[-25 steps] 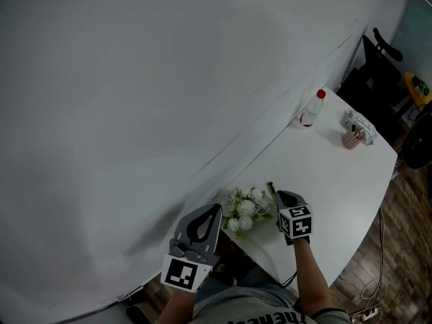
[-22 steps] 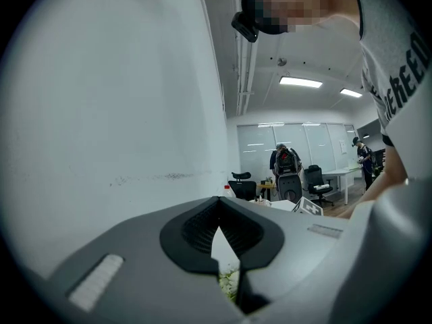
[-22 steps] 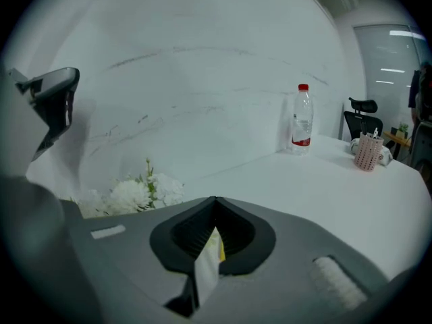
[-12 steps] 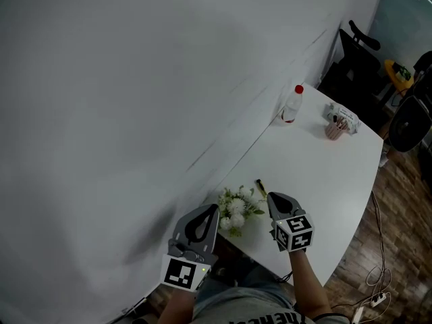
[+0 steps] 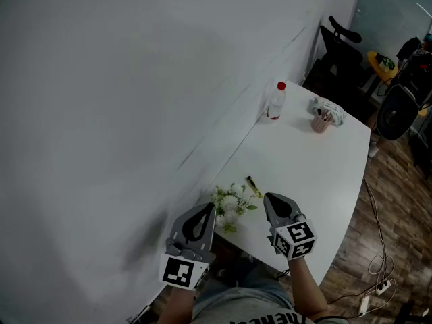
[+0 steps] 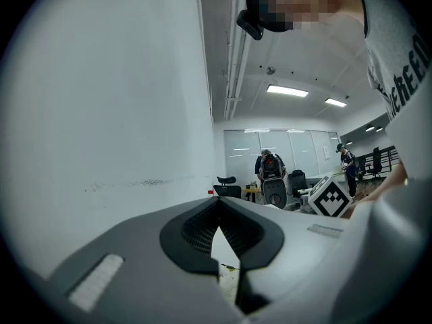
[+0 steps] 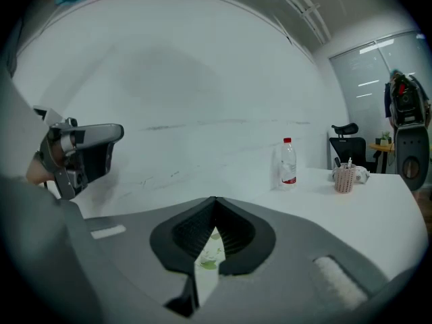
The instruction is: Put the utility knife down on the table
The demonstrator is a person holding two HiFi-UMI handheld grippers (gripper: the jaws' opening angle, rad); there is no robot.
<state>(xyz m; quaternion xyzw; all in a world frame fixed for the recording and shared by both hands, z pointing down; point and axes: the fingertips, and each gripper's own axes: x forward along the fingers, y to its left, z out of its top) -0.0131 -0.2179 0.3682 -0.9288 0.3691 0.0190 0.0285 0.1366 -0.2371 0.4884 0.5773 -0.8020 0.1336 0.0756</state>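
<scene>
The utility knife (image 5: 253, 186), small, yellow and black, lies on the white table (image 5: 317, 174) just right of a bunch of white flowers (image 5: 228, 206). My right gripper (image 5: 269, 198) hovers a little short of the knife, jaws shut with nothing in them. At the table's near corner, left of the flowers, my left gripper (image 5: 205, 210) is also shut and empty. In the right gripper view the closed tips (image 7: 214, 211) meet over the flowers (image 7: 209, 255). In the left gripper view the jaws (image 6: 219, 214) are closed too.
A clear bottle with a red cap (image 5: 275, 102) stands at the table's far edge by the white wall. A cup of pens (image 5: 319, 121) and a white packet are at the far right corner. Black chairs (image 5: 341, 52) and floor cables (image 5: 378, 275) lie beyond the table.
The head view has swung, so everything sits further left in the picture. The right gripper has drawn back slightly from the knife, which stays on the table. Both grippers remain shut.
</scene>
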